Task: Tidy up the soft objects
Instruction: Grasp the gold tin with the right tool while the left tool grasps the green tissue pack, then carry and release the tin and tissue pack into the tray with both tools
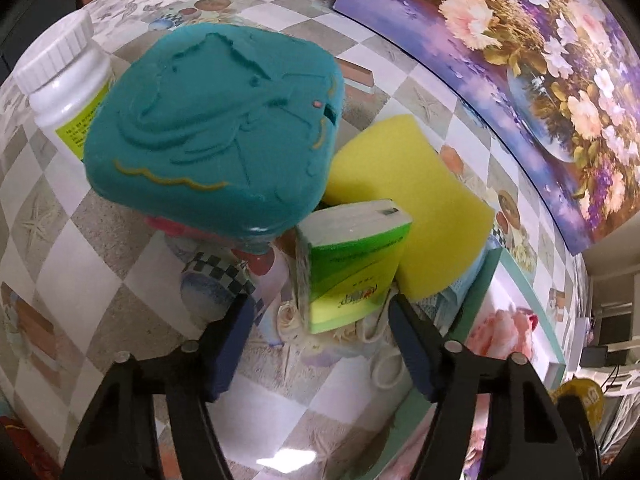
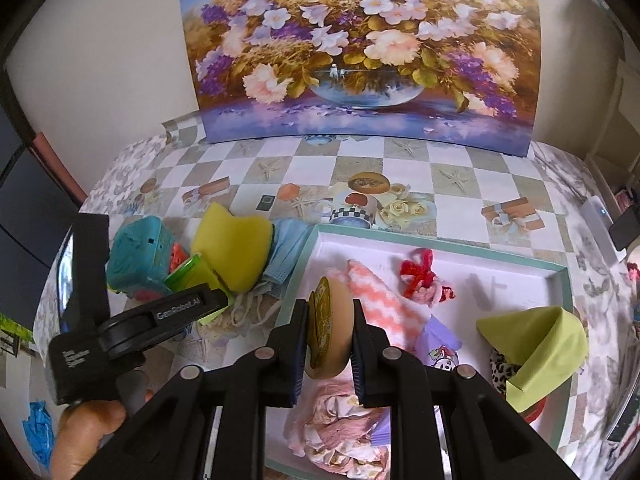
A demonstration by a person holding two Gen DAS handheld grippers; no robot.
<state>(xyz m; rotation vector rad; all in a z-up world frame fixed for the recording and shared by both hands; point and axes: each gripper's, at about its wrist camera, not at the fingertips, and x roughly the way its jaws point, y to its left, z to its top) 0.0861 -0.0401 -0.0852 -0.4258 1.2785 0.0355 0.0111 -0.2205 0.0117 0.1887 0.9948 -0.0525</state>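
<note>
The left gripper (image 1: 320, 320), jaws parted and empty, points down at the small green-and-yellow tissue packet (image 1: 352, 264) standing directly ahead between them; the right gripper (image 2: 330, 332) clamps a tan round foam cushion (image 2: 332, 328) above the white, teal-rimmed tray (image 2: 520, 264).

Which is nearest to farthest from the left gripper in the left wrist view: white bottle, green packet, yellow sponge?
1. green packet: lies just ahead of the left gripper, roughly between its open fingers.
2. yellow sponge: behind the packet, to the right.
3. white bottle: far upper left, beside the teal toy.
</note>
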